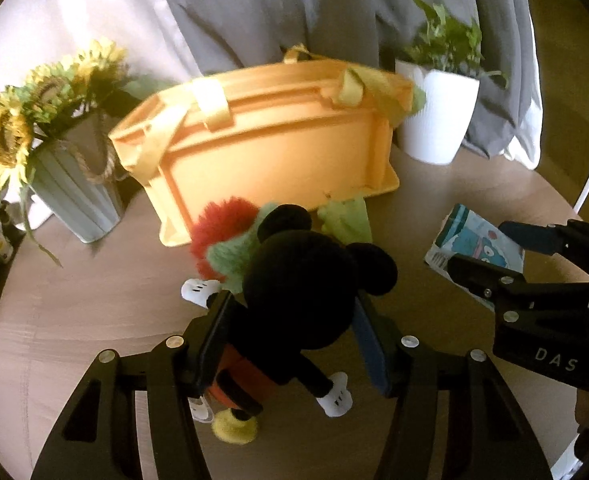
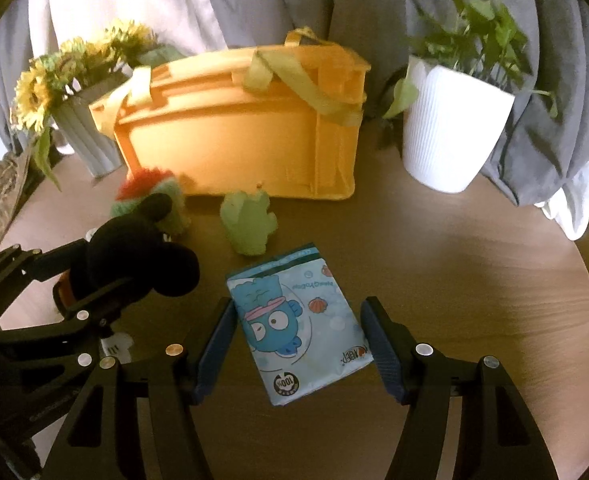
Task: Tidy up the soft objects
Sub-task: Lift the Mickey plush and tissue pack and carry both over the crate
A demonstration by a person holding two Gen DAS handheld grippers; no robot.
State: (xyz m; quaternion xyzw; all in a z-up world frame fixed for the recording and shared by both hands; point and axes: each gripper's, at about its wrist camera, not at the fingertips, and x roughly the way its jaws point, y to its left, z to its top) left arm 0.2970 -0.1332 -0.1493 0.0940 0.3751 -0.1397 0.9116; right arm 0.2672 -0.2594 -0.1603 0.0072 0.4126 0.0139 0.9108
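Note:
My left gripper [image 1: 294, 344] is shut on a black mouse plush [image 1: 298, 300] with red shorts and white gloves, held just above the table; it also shows in the right wrist view [image 2: 134, 252]. Behind it lie a red-and-green fuzzy plush [image 1: 222, 236] and a green cactus plush [image 1: 344, 220]. My right gripper [image 2: 298, 344] is open, its fingers on either side of a light-blue tissue pack [image 2: 294, 332] with a cartoon fish that lies flat on the table. The cactus plush [image 2: 248, 220] and the fuzzy plush [image 2: 150, 192] lie in front of the orange storage bag [image 2: 238, 128].
The orange bag [image 1: 270, 132] with yellow-green handles stands at the back of the round wooden table [image 2: 474, 280]. A sunflower vase [image 1: 66, 176] stands at its left, a white potted plant [image 2: 450, 128] at its right. Grey and white curtains hang behind.

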